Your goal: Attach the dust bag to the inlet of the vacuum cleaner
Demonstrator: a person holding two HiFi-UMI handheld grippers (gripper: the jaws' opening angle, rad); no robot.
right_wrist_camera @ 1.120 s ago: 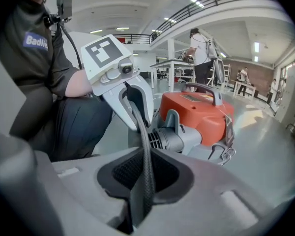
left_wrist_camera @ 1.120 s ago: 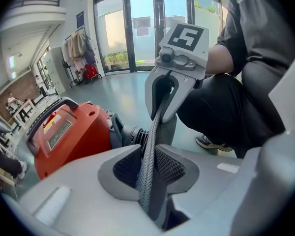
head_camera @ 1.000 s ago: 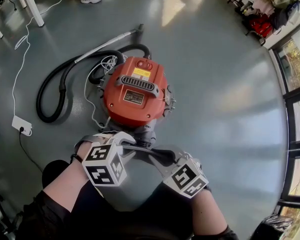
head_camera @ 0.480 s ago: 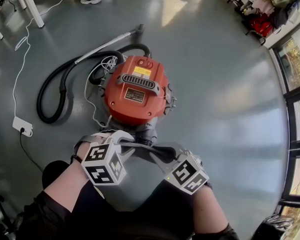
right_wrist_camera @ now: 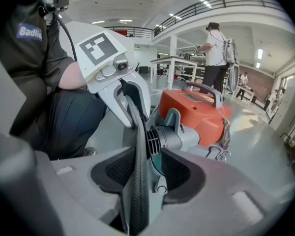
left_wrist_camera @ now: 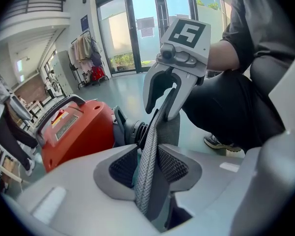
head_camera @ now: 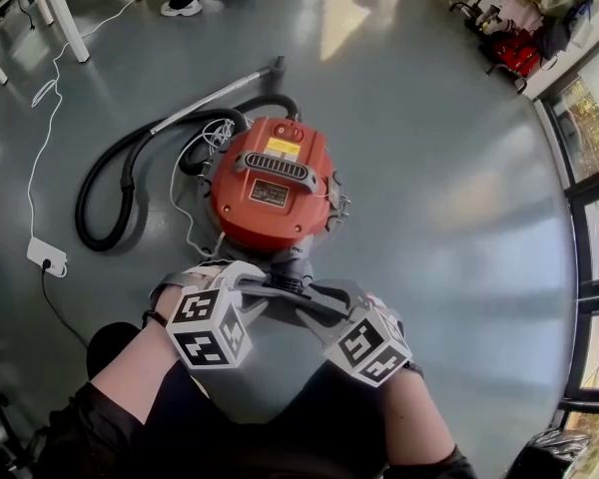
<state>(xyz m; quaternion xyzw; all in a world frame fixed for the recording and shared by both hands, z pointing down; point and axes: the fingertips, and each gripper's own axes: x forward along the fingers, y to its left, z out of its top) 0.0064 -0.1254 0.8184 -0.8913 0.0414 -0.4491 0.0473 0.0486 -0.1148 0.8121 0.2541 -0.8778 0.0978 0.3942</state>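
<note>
Grey mesh dust bag (head_camera: 290, 292) looks seated on the grey ribbed inlet (right_wrist_camera: 169, 136), 6 o'clock of the red canister vacuum (head_camera: 270, 183). Left tool (left_wrist_camera: 147, 166) and right tool (head_camera: 324, 302) have just been opened, bag edge loose between the jaws. Next, probably both get backed off and the fit gets checked.

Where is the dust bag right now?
In the head view the dust bag is at lower centre, just below the grey inlet of the red vacuum cleaner, towards the person.
</note>
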